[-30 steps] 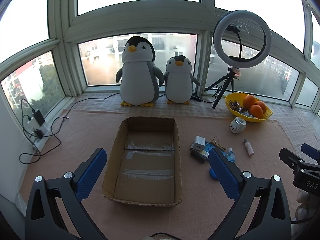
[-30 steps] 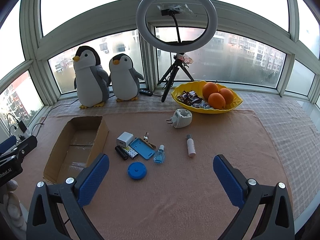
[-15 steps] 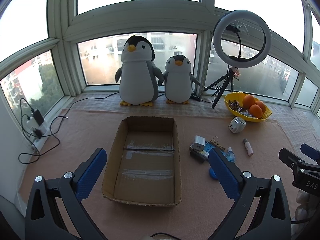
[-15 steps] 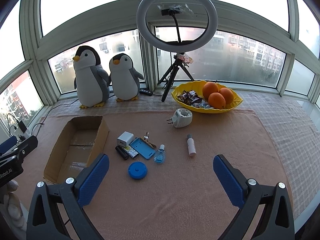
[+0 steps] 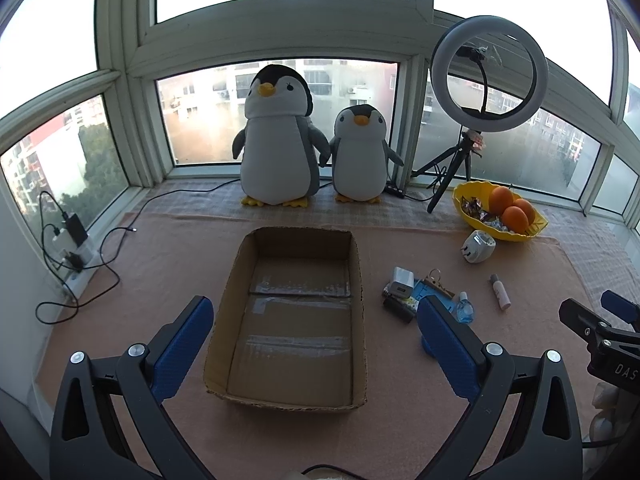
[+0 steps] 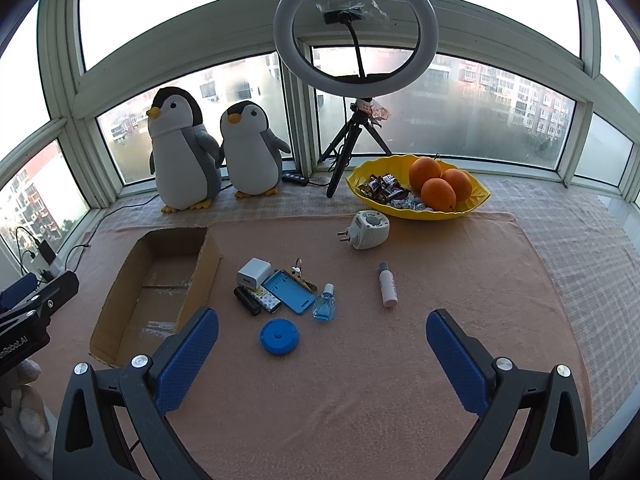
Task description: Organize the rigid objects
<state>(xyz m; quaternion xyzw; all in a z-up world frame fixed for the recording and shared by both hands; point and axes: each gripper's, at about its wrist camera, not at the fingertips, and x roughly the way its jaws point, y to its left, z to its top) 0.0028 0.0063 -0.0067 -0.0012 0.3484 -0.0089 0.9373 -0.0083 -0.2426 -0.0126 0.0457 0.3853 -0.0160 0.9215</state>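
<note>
Spreading wide and holding nothing, the left gripper (image 5: 316, 340) has its blue-padded fingers (image 5: 182, 344) on either side of the open brown cardboard box (image 5: 292, 320) on the pink-clothed surface (image 6: 360, 360). The right gripper (image 6: 322, 354) is equally wide and empty; a round blue disc (image 6: 279, 337) lies just inside its left finger, with a white charger cube (image 6: 253, 272), blue phone case (image 6: 293, 292) and small white tube (image 6: 388, 290) beyond.
</note>
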